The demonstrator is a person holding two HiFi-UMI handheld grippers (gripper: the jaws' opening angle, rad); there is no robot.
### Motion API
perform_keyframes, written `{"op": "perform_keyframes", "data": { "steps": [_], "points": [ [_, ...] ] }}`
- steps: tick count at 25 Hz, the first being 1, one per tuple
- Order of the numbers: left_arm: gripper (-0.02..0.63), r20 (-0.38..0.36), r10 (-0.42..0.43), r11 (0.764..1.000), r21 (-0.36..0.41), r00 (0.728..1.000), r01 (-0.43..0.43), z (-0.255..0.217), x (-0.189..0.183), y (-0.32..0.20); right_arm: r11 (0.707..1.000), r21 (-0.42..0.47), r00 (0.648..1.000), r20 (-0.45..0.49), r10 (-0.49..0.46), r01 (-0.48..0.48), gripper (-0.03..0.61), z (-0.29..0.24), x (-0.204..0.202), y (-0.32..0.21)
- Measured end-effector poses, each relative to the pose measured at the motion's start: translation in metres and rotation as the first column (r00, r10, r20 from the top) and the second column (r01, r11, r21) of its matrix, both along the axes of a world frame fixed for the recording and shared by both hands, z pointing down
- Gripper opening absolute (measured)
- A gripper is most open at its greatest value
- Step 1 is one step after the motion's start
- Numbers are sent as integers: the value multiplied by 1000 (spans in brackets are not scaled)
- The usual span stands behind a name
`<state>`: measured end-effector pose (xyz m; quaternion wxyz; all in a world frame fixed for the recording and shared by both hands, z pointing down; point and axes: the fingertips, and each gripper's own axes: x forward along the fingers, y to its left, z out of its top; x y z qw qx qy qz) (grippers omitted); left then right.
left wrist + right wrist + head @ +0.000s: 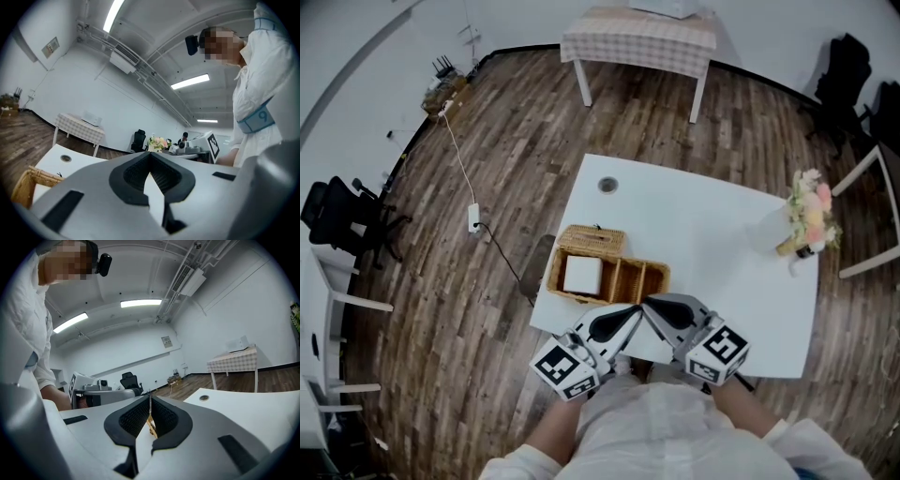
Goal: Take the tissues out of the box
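A wicker basket (pixel 555 277) stands on the white table (pixel 712 244) near its front left. Its far part holds a woven tissue box (pixel 592 241) with a slit on top. A white square of tissues (pixel 582 275) lies in the compartment in front of that. My left gripper (pixel 634 311) and right gripper (pixel 648 303) hover at the table's near edge, just right of the basket, tips almost touching each other. Both are shut with nothing between the pads. The left gripper (pixel 150 161) sees the basket (pixel 23 185) at lower left. The right gripper (pixel 150 401) looks across the table.
A vase of flowers (pixel 809 220) stands at the table's right edge, and a round cable hole (pixel 607 185) sits at its far left. A second table with a checked cloth (pixel 637 39) stands beyond. Office chairs (pixel 337 220) and a floor cable (pixel 473 217) are at the left.
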<state>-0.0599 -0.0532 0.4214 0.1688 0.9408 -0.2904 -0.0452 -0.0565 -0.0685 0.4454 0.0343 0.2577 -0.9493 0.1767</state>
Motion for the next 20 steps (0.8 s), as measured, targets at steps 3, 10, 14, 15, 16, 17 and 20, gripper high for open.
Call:
{"op": "perform_keyframes", "data": {
  "steps": [3,10,14,15,16,17,20],
  "points": [
    [2,159,28,999,35,987,-34,15,-8,-10,1000,3,1000,-24,-11,11,35,10,-3,-8],
    [76,399,-61,986,-119,915,118,75,-65,-59,1000,-15,999,-39,14,-15,35,25,4,-21],
    [135,444,-117,951,-209,888,230,103,-85,-83,999,-30,998,-51,20,-21,35,33,9,-22],
    [145,444,-123,944,-224,888,243,108,-87,-87,999,-31,998,-55,19,-21,35,34,10,-23],
    [155,444,-127,938,-236,887,253,111,-89,-90,999,-30,998,-57,18,-20,35,35,11,-24],
    [163,447,-128,934,-245,886,259,114,-89,-93,999,-29,998,-59,16,-18,35,36,11,-25],
    [184,463,-129,926,-259,877,273,121,-91,-97,1000,-25,998,-66,7,-9,35,37,11,-27]
  ]
}}
